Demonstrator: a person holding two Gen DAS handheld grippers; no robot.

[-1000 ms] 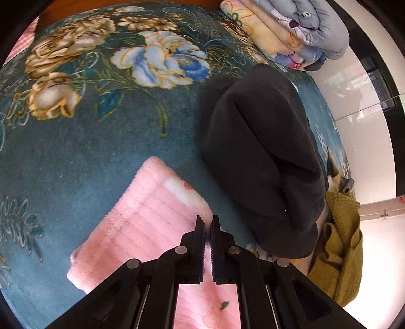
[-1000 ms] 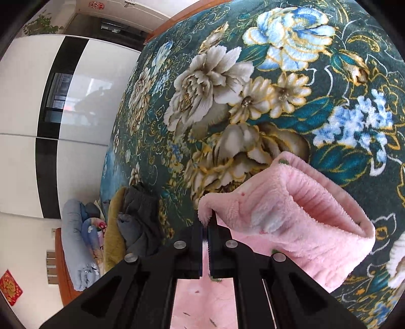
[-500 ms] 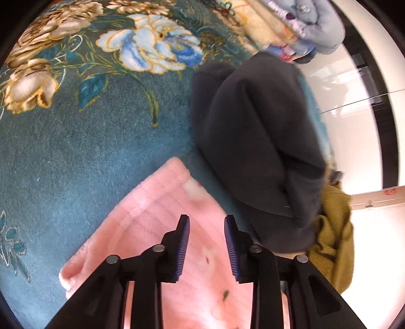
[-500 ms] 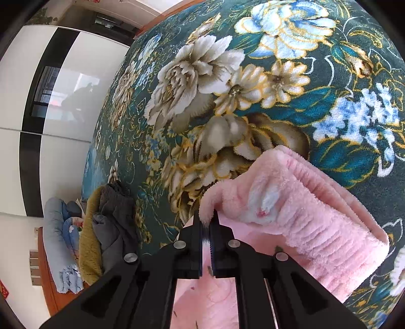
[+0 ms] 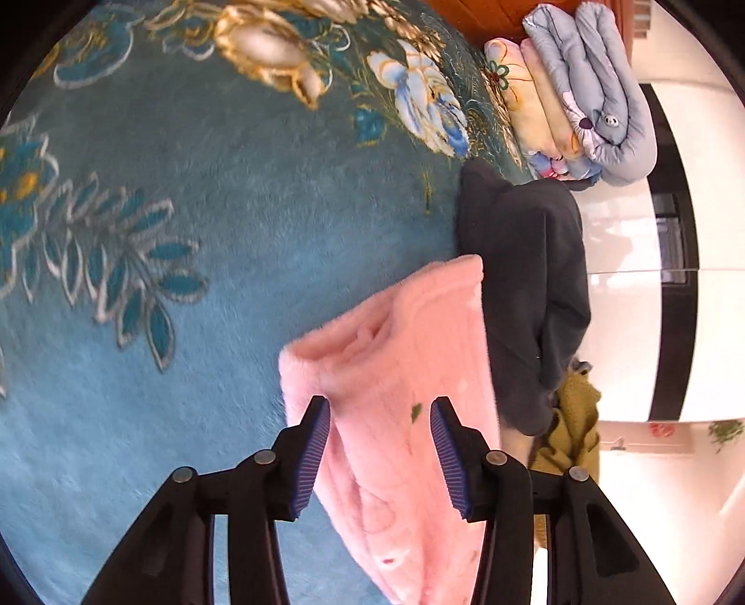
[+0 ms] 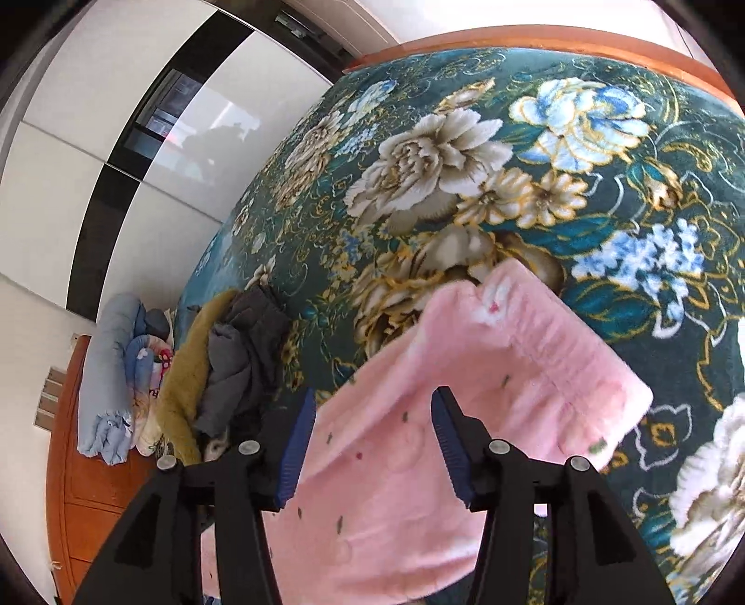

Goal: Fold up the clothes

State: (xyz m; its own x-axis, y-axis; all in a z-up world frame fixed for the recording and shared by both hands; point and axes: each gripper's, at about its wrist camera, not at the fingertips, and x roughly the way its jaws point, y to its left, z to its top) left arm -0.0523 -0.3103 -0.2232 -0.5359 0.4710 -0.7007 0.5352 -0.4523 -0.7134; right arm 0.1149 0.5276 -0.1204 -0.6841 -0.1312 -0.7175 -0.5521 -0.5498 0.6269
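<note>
A fluffy pink garment [image 5: 400, 372] lies folded on the teal flowered blanket [image 5: 186, 302]. My left gripper [image 5: 379, 442] hovers over its near part, jaws opening, the blue pads clear of the cloth. In the right wrist view the same pink garment [image 6: 465, 395] lies below my right gripper [image 6: 370, 437], whose jaws are also opening with nothing pressed between them. A dark grey garment [image 5: 526, 279] lies right beside the pink one. A mustard yellow garment [image 5: 572, 428] lies past it at the bed's edge.
Rolled quilts [image 5: 582, 88] in grey-blue and cream are stacked at the bed's far corner by a wooden headboard [image 5: 484, 14]. Glossy white and black wardrobe doors [image 6: 116, 139] stand alongside the bed. The dark and mustard clothes [image 6: 223, 353] form a pile near the edge.
Both grippers were shut on edges of the pink garment and have let go, jaws now apart. The left one swung sideways over the bed; the pink garment now lies folded flat.
</note>
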